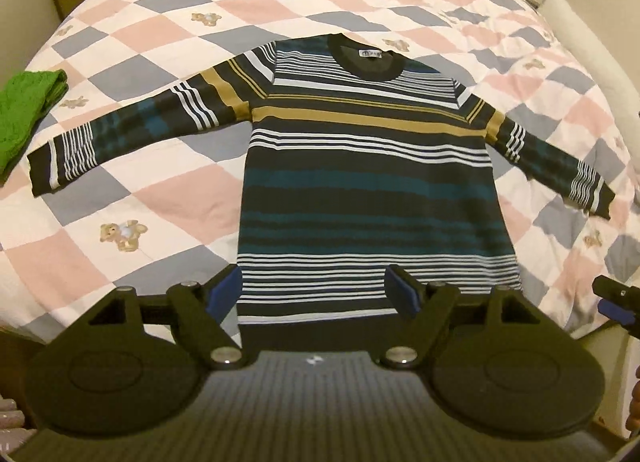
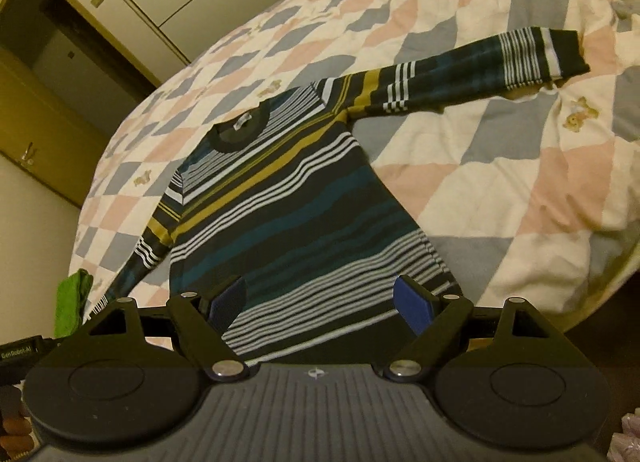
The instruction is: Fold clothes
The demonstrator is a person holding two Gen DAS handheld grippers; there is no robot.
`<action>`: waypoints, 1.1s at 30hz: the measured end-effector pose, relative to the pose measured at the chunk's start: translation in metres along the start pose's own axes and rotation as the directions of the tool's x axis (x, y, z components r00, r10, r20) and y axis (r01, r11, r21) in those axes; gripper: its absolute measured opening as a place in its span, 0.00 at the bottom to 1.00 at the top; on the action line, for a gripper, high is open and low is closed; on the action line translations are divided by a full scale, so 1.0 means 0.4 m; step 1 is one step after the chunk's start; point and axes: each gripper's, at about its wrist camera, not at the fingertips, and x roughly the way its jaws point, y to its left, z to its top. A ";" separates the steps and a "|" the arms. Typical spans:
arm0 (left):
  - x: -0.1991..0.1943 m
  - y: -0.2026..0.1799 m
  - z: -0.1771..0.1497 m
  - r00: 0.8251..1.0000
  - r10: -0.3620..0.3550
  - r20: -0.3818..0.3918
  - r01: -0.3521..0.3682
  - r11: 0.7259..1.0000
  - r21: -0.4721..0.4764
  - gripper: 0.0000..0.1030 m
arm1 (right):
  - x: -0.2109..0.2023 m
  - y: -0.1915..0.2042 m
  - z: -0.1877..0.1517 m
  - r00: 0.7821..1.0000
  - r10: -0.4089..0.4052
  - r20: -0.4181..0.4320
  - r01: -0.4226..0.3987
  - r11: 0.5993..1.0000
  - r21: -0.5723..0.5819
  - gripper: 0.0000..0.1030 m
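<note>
Across the middle of the left wrist frame, the striped sweater (image 1: 368,165) lay flat and face up on the checked quilt (image 1: 152,33), both sleeves spread wide — no fold yet made. A green garment (image 1: 24,109) sat bunched at the left edge. The left gripper (image 1: 316,290) and right gripper (image 2: 324,300) hung over the hem, jaws wide and holding nothing — all folding seemingly remained.

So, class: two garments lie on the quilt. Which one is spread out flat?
The striped sweater, sleeves stretched out to both sides. The green garment at the quilt's left edge lies bunched up.
</note>
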 end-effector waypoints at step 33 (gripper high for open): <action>-0.023 0.018 -0.105 0.998 0.057 -0.028 -0.052 0.988 0.144 0.77 | -0.033 0.041 -0.118 0.993 -0.112 -0.036 0.111 0.993 -0.033 0.85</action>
